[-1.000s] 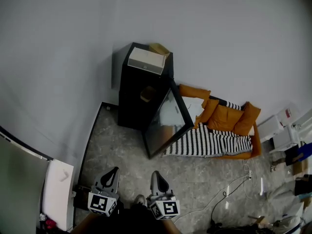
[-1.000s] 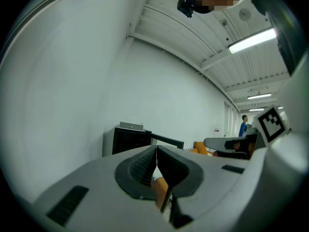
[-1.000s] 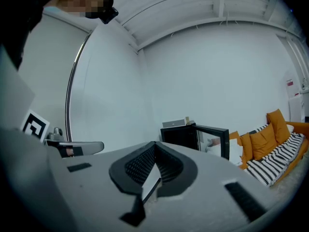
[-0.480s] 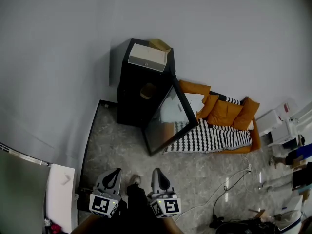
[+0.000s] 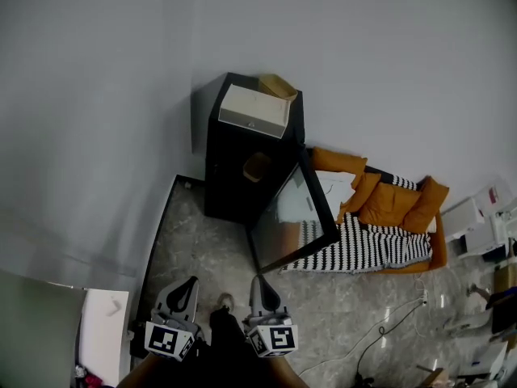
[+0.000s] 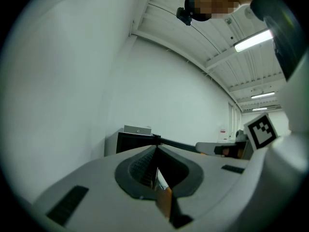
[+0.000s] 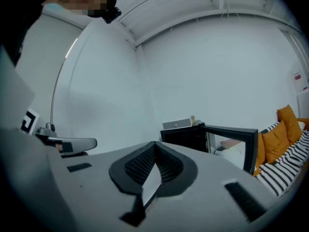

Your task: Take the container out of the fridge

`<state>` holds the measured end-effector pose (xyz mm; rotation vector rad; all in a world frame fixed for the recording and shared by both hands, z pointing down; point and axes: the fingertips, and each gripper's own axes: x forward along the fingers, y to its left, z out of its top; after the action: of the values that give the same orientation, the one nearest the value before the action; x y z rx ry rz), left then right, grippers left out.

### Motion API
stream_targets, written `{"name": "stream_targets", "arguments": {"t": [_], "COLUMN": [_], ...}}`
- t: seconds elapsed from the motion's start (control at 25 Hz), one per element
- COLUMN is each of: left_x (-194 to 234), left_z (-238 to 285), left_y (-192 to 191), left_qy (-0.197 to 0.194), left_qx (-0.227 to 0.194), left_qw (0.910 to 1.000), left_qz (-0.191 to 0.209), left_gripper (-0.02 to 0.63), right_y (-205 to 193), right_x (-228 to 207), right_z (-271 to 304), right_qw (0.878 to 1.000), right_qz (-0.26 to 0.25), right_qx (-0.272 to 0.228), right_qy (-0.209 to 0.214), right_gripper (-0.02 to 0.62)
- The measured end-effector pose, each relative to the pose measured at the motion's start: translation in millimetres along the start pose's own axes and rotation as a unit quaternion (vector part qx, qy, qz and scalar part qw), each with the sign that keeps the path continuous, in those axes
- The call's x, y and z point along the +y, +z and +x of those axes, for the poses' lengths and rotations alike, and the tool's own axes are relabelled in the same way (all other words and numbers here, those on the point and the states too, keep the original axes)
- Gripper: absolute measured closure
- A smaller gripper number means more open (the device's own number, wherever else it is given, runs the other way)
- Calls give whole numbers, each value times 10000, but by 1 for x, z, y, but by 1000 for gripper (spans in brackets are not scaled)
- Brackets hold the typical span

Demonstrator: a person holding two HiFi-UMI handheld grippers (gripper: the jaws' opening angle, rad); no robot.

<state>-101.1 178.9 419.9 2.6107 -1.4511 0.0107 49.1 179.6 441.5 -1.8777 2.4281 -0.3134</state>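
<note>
Two closed grippers held low, well apart from an open black mini fridge with a tan container inside.

In the head view, the left gripper (image 5: 184,291) and right gripper (image 5: 260,289) sit side by side at the bottom edge, each with its jaws pressed together and nothing between them. Across the mottled floor (image 5: 210,257), the fridge (image 5: 234,176) stands against a pale wall, its glass door (image 5: 295,212) swung open to the right. The container (image 5: 256,166) rests on an upper shelf inside. It looks small, so probably light and rigid; whether it has a lid is too small to tell. Opening the jaws and gripping across its sides or rim, kept level, seems safest.
</note>
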Motion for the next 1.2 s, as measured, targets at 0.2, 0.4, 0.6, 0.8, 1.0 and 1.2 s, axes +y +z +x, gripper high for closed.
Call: {"name": "stream_targets", "arguments": {"t": [0.2, 0.4, 0.6, 0.8, 1.0, 1.2], "left_x": [8, 3, 7, 13, 26, 47], "left_z": [52, 95, 122, 142, 172, 202], "left_y": [10, 17, 22, 25, 23, 24], "left_qy": [177, 275, 409, 426, 261, 45], "left_qx": [-24, -82, -105, -131, -109, -138], "left_qw": [9998, 9996, 9991, 9990, 9996, 9999], "left_qz": [-51, -10, 55, 54, 54, 32], "left_gripper": [601, 601, 601, 601, 601, 601], "right_y": [10, 13, 1, -6, -8, -13], "right_x": [-28, -52, -68, -74, -78, -84], "right_z": [44, 74, 101, 123, 153, 185], "right_qw": [9998, 9992, 9985, 9982, 9985, 9991], "right_qz": [-63, -31, -58, 50, 25, 102], "right_qx": [42, 43, 214, 294, 295, 329], "right_qy": [170, 399, 502, 523, 461, 245], "right_gripper": [595, 595, 595, 595, 595, 595]}}
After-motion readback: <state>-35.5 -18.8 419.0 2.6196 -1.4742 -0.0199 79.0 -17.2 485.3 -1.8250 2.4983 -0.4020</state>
